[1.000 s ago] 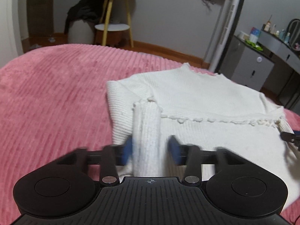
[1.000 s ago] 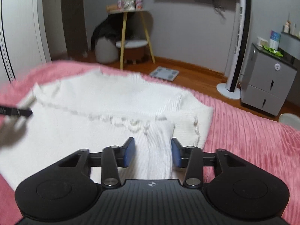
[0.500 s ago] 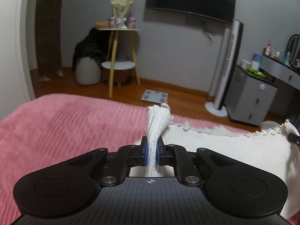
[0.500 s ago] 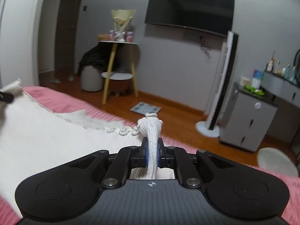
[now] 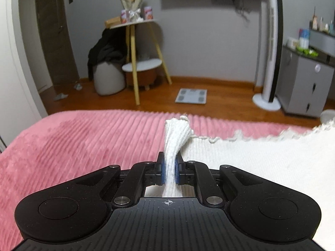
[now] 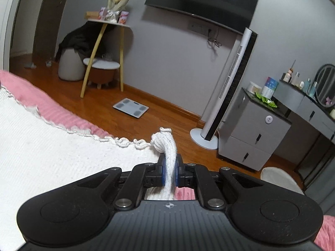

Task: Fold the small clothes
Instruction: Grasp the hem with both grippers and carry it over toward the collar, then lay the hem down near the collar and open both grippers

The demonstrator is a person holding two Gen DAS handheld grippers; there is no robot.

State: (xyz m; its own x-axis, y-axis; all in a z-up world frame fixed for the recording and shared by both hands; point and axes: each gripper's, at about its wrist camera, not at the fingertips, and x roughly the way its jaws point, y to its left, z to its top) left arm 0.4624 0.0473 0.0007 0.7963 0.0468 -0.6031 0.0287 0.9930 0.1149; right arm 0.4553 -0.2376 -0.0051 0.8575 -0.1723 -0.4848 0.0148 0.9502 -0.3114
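A white knit sweater [image 5: 261, 163] lies on the pink ribbed bedspread [image 5: 73, 146]. My left gripper [image 5: 170, 170] is shut on a bunched part of the sweater's left side, and the fabric sticks up between the blue pads. My right gripper [image 6: 170, 172] is shut on a bunched part of the sweater's right side [image 6: 165, 144]. The sweater [image 6: 52, 156] stretches between the two grippers, with its scalloped edge raised off the bedspread [image 6: 69, 119].
Beyond the bed's far edge is wooden floor with a bathroom scale [image 5: 191, 96], a yellow-legged side table [image 5: 136, 48], a grey pouf [image 5: 107, 79], a white tower fan [image 6: 226, 90] and a grey cabinet [image 6: 253, 131].
Both grippers closed on the sweater's sleeves and lifted the fabric up. The views tilted up from the bed toward the room, and the sweater now hangs stretched between them.
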